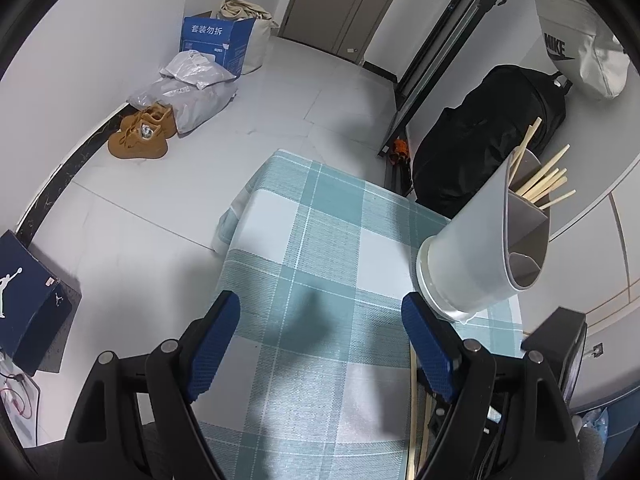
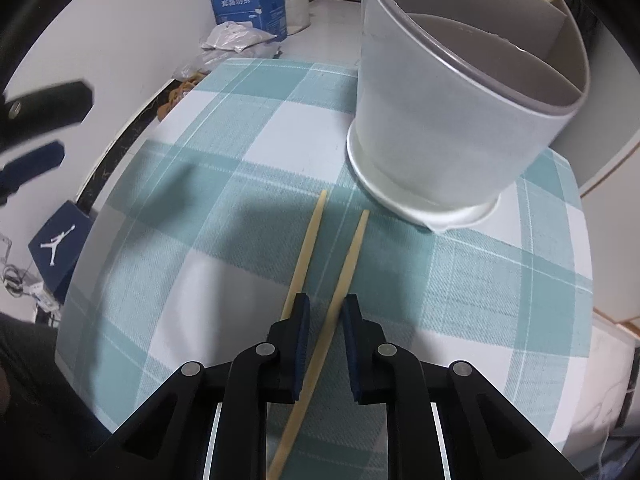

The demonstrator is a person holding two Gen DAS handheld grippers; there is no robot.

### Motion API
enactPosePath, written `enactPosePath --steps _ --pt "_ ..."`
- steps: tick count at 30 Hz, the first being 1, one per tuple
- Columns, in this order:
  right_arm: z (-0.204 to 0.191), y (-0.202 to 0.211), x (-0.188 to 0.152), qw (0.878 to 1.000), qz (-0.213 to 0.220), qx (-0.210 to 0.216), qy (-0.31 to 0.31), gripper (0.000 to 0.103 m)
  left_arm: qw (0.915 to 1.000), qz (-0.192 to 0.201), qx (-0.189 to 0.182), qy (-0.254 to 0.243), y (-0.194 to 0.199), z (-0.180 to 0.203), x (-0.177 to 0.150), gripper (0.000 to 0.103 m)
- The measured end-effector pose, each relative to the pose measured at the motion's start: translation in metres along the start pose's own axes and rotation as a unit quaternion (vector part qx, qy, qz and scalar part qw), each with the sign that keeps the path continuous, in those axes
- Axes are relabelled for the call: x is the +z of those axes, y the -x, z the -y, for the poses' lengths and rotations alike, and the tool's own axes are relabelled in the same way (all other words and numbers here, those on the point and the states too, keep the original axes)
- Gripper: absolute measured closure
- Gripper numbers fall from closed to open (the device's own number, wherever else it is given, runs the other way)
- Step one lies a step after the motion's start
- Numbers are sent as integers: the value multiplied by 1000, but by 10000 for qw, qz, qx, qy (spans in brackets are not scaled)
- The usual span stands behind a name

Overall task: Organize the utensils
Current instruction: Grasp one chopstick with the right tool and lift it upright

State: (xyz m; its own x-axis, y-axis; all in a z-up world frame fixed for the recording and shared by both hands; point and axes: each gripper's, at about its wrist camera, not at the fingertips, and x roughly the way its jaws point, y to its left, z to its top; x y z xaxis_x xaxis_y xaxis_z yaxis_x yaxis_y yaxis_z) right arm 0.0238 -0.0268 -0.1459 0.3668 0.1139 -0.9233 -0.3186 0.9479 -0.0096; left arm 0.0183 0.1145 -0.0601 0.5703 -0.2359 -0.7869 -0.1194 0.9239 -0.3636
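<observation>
- The right gripper (image 2: 323, 312) points steeply down at the teal-and-white checked tablecloth (image 2: 224, 128); its blue-padded jaws stand narrowly apart with one pale wooden chopstick (image 2: 338, 288) running between them toward 12 o'clock.
- From the right wrist view I cannot tell for sure whether the pads press that chopstick; a small gap seems to show on each side.
- A second pale wooden chopstick (image 2: 306, 248) lies just beside the first, at its 9 o'clock, passing outside the left jaw.
- Both chopsticks' far tips stop near the base of the tall white divided utensil holder (image 2: 432, 120), which stands at 1 o'clock in this view.
- Only the left wrist view shows the holder (image 1: 472, 256) whole: a bundle of wooden chopsticks (image 1: 548, 184) fans out of its far compartment, while the near compartment looks bare.
- The left gripper (image 1: 320, 328) hangs over the cloth with jaws spread wide and nothing between them; the holder sits at its 2 o'clock.
- The left view alone shows tan shoes (image 1: 140, 136) on the floor at 10 o'clock and a black bag (image 1: 480, 132) at 1 o'clock.
</observation>
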Motion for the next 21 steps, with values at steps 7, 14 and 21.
enactPosePath --steps 7,14,21 --pt "1 -5 14 9999 165 -11 -39 87 9999 -93 96 98 -3 -9 2 24" --pt "2 -11 26 9995 322 16 -38 87 9994 -135 206 223 -7 -21 2 24" --pt "12 1 21 9977 514 340 -271 99 9992 -256 282 141 -14 -19 -3 24"
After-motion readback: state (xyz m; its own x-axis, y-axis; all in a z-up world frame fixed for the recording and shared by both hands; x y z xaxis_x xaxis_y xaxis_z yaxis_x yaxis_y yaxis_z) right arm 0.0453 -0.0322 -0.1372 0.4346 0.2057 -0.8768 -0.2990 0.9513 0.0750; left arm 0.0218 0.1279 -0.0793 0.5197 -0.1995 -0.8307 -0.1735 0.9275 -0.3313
